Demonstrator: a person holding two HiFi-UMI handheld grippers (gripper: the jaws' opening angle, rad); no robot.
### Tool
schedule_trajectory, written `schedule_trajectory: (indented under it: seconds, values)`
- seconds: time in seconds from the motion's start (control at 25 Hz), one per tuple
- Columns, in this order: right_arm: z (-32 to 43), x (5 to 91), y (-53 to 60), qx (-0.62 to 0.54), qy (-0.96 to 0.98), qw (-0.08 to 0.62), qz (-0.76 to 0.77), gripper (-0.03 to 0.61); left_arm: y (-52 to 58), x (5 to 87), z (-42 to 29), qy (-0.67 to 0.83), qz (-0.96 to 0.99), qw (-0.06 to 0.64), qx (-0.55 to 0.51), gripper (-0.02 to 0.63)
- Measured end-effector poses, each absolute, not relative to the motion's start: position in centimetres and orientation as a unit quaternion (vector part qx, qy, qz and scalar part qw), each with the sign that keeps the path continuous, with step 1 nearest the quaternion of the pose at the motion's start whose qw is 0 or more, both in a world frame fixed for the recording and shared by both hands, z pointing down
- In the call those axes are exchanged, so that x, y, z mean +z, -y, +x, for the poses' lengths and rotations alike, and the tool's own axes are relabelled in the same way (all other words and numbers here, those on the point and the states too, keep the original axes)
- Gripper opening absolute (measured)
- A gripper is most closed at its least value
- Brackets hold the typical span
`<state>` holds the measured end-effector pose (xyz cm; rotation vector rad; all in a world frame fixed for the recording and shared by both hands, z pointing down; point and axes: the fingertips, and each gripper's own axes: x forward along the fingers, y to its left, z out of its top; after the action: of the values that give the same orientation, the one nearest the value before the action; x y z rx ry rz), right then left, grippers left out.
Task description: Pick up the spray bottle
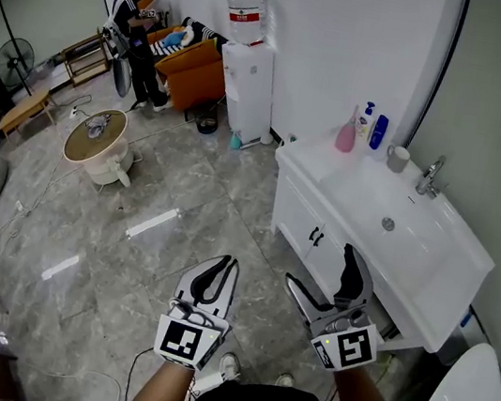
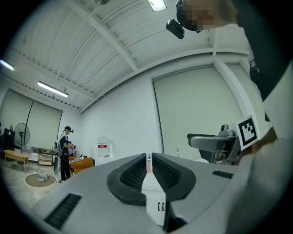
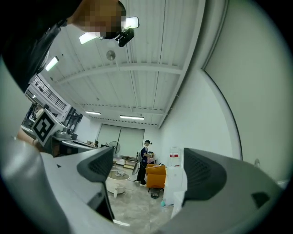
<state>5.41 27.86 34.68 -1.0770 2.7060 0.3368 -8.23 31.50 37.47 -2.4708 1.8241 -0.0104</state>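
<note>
Pink spray bottle (image 1: 346, 135) crowds other bottles (image 1: 378, 131) on the bench (image 1: 314, 163); the empty, spread right claw (image 1: 325, 276) could topple them. Left claw (image 1: 217, 275) is closed, empty.

Three bottles here: one pink spray bottle (image 1: 345, 135), one white pump bottle (image 1: 365, 122), one blue bottle (image 1: 379, 132). One mug (image 1: 397, 158), one tap (image 1: 429, 175), one water dispenser (image 1: 247, 85), one standing person (image 1: 132, 32). Two grippers: left gripper (image 1: 226, 263), right gripper (image 1: 321, 268).
</note>
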Motion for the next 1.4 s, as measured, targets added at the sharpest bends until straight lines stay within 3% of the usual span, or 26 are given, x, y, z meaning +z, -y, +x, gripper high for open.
schedule_trajectory:
  seconds: [0.08,0.2,0.84,1.4]
  values:
    - [4.9,34.8,-27.4,0.118,-0.911,0.099,-0.382,0.510,-31.5,37.6,-8.8,-0.591,-0.806,0.032,-0.004,0.034]
    - [3.9,35.1,-26.8,0.121,-0.906,0.092,-0.394,0.553,-31.3,37.9,-9.9,-0.588,-0.808,0.031,-0.004,-0.003]
    - [-3.0,36.9,-24.7,0.109,-0.890,0.070,-0.438,0.558,-31.0,39.2,-18.3,-0.572,-0.820,0.017,-0.008,-0.005]
    - [-4.1,39.3,-14.7,0.068,-0.891,0.067,-0.445,0.558,-21.4,41.8,-19.4,-0.557,-0.830,-0.011,-0.006,-0.005]
